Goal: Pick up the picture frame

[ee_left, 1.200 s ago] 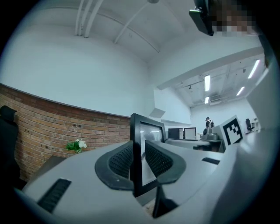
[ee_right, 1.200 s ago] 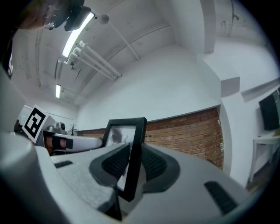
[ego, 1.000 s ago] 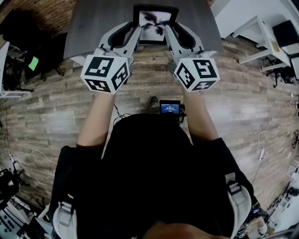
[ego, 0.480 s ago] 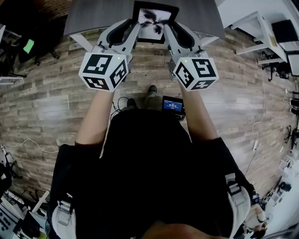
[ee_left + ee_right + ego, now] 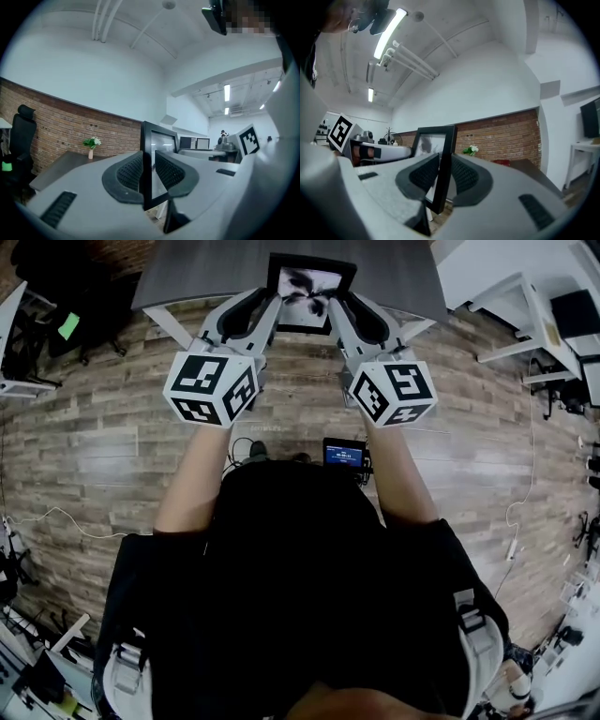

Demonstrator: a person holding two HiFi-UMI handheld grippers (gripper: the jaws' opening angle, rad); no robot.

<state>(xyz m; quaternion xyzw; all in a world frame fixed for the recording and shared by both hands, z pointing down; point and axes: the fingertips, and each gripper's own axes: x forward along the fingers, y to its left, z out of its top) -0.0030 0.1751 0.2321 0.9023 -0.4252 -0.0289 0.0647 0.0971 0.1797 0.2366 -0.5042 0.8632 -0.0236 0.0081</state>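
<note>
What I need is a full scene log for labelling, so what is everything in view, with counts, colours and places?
picture frame: one, black, held by its side edges at the table's near edge
table: one, dark grey, ahead of the person
vase of flowers: one, white vase with green and white blooms, on the table
brick wall: one, reddish brown, behind the table
office chair: one, black, left of the table
floor: one, grey-brown wood planks
small screen: one, black with blue display, by the person's chest
left tongs: one, grey, shut on the frame's left edge
right tongs: one, grey, shut on the frame's right edge
</note>
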